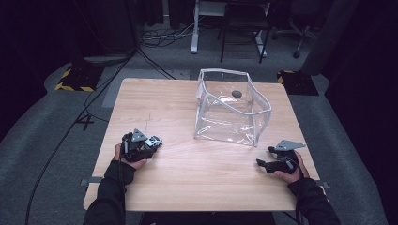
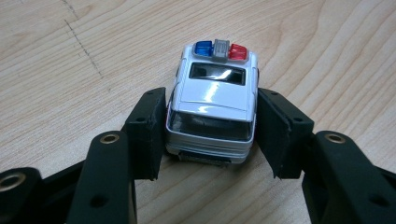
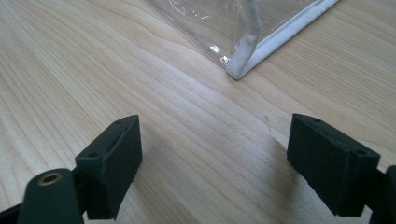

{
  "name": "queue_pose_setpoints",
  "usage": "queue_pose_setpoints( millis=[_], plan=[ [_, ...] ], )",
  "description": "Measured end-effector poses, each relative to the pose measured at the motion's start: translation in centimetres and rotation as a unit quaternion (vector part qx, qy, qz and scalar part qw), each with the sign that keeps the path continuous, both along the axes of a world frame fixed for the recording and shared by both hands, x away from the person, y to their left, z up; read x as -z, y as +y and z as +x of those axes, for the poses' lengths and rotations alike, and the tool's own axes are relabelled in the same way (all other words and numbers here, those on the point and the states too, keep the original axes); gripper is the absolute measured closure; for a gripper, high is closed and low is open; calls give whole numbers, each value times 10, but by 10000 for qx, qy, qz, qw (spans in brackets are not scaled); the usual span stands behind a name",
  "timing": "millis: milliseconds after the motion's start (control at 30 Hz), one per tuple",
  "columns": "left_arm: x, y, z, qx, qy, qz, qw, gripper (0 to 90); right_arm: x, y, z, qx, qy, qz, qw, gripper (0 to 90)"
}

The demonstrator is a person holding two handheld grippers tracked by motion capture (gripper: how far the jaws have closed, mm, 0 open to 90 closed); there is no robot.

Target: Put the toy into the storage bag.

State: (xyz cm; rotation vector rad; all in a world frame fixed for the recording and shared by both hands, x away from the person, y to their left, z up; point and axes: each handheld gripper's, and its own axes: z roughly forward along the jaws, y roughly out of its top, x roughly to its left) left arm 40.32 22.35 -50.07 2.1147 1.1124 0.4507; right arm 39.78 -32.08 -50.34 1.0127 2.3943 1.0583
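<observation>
A white toy police car with a blue and red light bar stands on the wooden table, its rear toward the camera in the left gripper view. My left gripper has its two black pads pressed against the car's sides. In the high view that gripper and the car sit at the table's left. My right gripper rests at the right, jaws wide apart over bare wood, just short of the corner of a clear plastic bag.
The clear bag with white trim stands open at the table's middle right; a small dark round thing shows through it. Beyond the table are a desk frame, a chair base and cables on the floor.
</observation>
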Motion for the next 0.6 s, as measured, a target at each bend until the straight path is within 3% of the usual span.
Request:
queue_pose_setpoints(
  millis=[100, 267, 367, 600],
  plan=[
    [-1, 0, -1, 21, 39, -52, 10000, 468, 0, 0, -1, 34, 15, 1, 10000, 181],
    [-3, 2, 0, -169, -134, -427, 9989, 469, 0, 0, -3, 19, -3, 7, 10000, 182],
    [-7, 3, 0, -214, -276, -714, 9968, 469, 0, 0, -2, -4, 3, 3, 10000, 181],
    [-18, 1, -1, -69, -488, -748, 9960, 470, 0, -1, -2, -22, 7, -1, 10000, 181]
  ],
)
